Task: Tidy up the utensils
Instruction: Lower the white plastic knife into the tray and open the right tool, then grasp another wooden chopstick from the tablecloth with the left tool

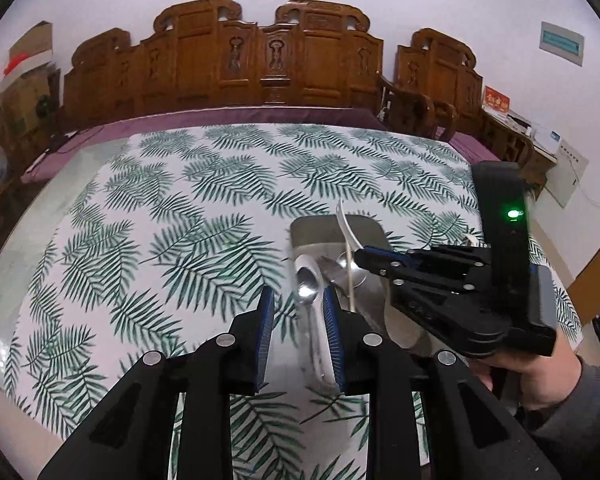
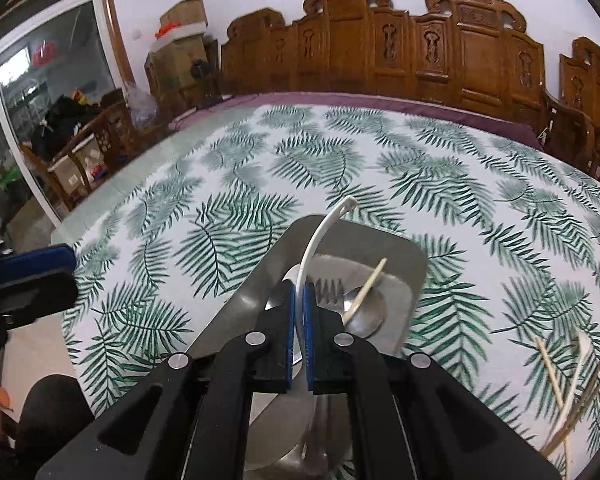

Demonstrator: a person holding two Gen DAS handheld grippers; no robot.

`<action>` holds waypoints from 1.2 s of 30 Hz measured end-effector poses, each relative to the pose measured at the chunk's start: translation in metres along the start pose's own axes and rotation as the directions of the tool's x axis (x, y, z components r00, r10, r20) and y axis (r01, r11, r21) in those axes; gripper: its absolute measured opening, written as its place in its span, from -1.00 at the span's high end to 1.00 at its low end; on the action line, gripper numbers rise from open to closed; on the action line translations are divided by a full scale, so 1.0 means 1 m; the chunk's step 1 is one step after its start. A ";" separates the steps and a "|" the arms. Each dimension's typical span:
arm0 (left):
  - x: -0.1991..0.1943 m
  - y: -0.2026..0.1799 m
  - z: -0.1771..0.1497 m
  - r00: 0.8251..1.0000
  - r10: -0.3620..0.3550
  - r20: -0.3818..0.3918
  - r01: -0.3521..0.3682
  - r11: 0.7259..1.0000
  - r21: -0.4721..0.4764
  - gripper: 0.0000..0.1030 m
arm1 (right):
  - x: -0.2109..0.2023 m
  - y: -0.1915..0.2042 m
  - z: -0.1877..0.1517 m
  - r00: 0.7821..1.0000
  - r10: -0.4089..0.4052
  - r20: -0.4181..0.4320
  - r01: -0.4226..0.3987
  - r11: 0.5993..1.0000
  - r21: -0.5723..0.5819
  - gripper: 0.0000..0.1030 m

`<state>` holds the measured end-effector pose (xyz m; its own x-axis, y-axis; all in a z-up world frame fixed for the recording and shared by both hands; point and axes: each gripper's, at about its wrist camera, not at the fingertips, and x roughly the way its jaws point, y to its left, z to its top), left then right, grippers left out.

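Utensils are shown being gathered on a table [image 1: 148, 208] covered by a white cloth printed with green fern leaves, with a row of carved brown wooden chairs [image 1: 268, 60] lined up behind it. A rectangular stainless-steel tray [image 2: 404, 264] with rounded corners is seen near the middle of the table, and a shiny metal fork [image 2: 328, 286], a round-bowled metal spoon [image 2: 366, 312] and a pale wooden chopstick [image 2: 368, 286] are already lying inside it. A curved white plastic spoon [image 2: 320, 232] is clamped at mid-handle by the right claw [image 2: 300, 312] above the tray, its pads closed tight on the thin handle. A long polished steel spoon [image 1: 310, 284] is held between the blue pads of the left claw [image 1: 298, 308] just beside the tray's near edge, bowl pointing forward; the narrow gap is filled by its handle. More pale chopsticks and a white spoon [image 2: 580, 360] are left loose on the cloth, well to the right of the tray.

The steel spoon is judged stiff, light and slippery, so it is best taken along the flat handle, not the rounded bowl. The plastic spoon is judged very light and slightly springy; a hold near its middle should limit swinging.
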<state>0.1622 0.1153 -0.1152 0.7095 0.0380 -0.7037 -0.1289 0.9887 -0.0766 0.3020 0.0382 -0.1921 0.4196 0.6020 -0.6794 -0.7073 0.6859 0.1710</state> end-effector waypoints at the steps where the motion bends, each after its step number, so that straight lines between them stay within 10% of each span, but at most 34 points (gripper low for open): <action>1: 0.000 0.002 -0.001 1.000 0.001 -0.003 -0.001 1.000 -0.004 0.55 | 0.005 0.002 -0.001 1.000 0.000 -0.010 0.000 1.000 -0.002 0.90; 14: 0.000 0.000 -0.008 1.000 0.009 -0.022 -0.009 1.000 0.006 0.55 | 0.023 0.001 -0.007 0.997 0.036 -0.067 -0.033 0.998 0.052 0.77; 36: -0.017 -0.066 -0.007 0.998 -0.058 0.006 0.057 0.995 0.081 0.51 | -0.091 -0.067 -0.024 0.999 -0.042 0.028 0.039 0.995 0.087 0.77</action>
<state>0.1536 0.0487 -0.1035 0.7201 -0.0185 -0.6936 -0.0313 0.9978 -0.0591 0.2980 -0.0723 -0.1586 0.4643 0.5838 -0.6661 -0.6379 0.7421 0.2058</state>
